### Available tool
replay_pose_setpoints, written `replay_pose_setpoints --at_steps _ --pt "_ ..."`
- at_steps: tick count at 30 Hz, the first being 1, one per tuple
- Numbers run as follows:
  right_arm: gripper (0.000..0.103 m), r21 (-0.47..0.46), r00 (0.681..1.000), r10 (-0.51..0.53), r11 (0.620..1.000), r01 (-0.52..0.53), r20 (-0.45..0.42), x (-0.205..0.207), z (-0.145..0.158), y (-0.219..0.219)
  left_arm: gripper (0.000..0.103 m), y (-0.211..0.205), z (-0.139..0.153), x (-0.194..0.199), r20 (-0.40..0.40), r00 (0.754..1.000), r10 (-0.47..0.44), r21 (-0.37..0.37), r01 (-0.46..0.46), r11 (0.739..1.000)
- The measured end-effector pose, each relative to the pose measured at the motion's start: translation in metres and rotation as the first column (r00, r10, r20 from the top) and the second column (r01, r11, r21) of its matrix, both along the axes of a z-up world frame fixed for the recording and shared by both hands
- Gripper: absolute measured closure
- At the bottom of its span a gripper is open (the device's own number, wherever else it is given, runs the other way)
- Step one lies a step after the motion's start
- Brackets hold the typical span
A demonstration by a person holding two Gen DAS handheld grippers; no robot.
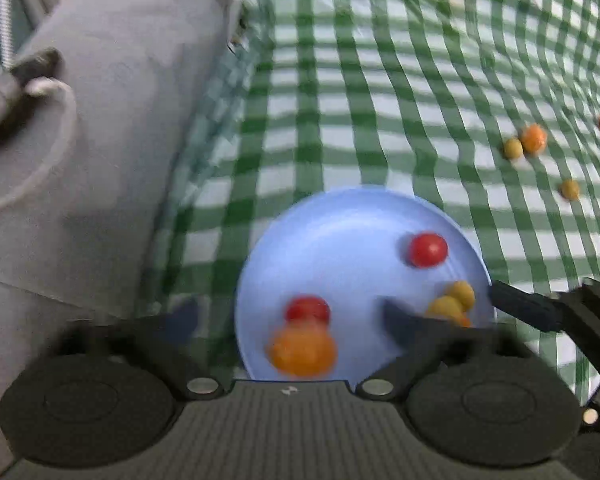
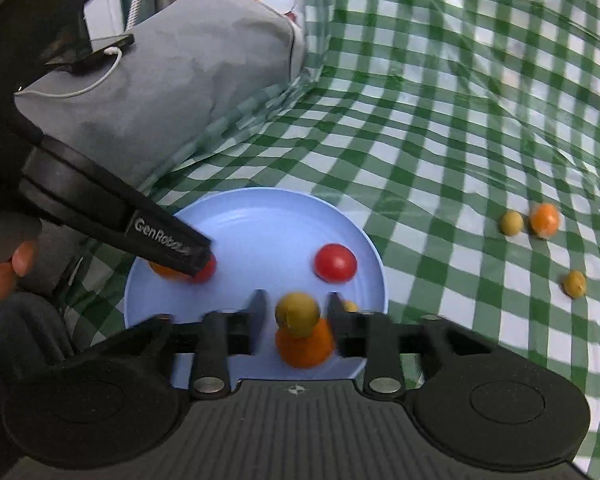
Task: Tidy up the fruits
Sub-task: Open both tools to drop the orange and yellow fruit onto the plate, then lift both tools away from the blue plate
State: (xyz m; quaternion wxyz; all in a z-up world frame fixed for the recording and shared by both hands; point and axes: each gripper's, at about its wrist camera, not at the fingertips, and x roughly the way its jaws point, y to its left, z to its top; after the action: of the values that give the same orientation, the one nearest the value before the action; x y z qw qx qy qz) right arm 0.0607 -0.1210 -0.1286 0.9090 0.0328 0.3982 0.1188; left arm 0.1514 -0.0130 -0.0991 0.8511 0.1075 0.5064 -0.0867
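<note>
Both over the blue plate [image 2: 256, 216]: left gripper [image 1: 288, 314] wide open, empty; right gripper [image 2: 298, 320] half-open, pads clear of a yellow tomato [image 2: 298, 314]. Small, slick, squashable — pinch mid-body, gently.

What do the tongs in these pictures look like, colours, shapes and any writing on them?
Both tongs are matte black plastic. The right tongs have two flat, squared fingers on hinged links with silver pivot pins, round black discs either side and a ribbed dark grey base with a small compass-like mark. The left tongs match; in the right view one finger carries white GenRobot lettering.
</note>
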Motion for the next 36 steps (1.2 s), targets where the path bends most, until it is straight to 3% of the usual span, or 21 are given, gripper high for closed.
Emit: replay_pose_setpoints --at_steps 5,8,14,20,36 --pt "0.020 0.012 0.999 -0.042 0.999 0.042 -0.006 -0.023 0.022 -0.008 0.000 0.013 0.022 -0.024 0.033 0.999 -0.002 0.010 0.002 1.000" --pt "0.014 0.024 0.997 -0.067 0.997 0.068 -0.023 -0.049 0.035 -0.012 0.000 0.024 0.036 -0.053 0.037 0.999 0.003 -0.004 -0.003 1.000" --pt "0.006 0.057 0.992 -0.123 0.991 0.124 -0.021 -0.106 0.064 -0.011 0.000 0.042 0.058 -0.113 0.042 0.999 0.035 -0.008 -0.035 0.999" --pt "0.002 0.054 0.991 -0.124 0.991 0.121 0.045 -0.143 0.085 -0.001 0.000 0.041 0.074 -0.150 0.092 0.996 0.014 0.013 -0.015 1.000" --pt "0.001 0.047 0.975 -0.145 0.989 0.139 0.169 -0.188 0.112 -0.004 0.000 0.033 0.104 -0.193 0.183 0.983 0.004 0.007 -0.005 1.000"
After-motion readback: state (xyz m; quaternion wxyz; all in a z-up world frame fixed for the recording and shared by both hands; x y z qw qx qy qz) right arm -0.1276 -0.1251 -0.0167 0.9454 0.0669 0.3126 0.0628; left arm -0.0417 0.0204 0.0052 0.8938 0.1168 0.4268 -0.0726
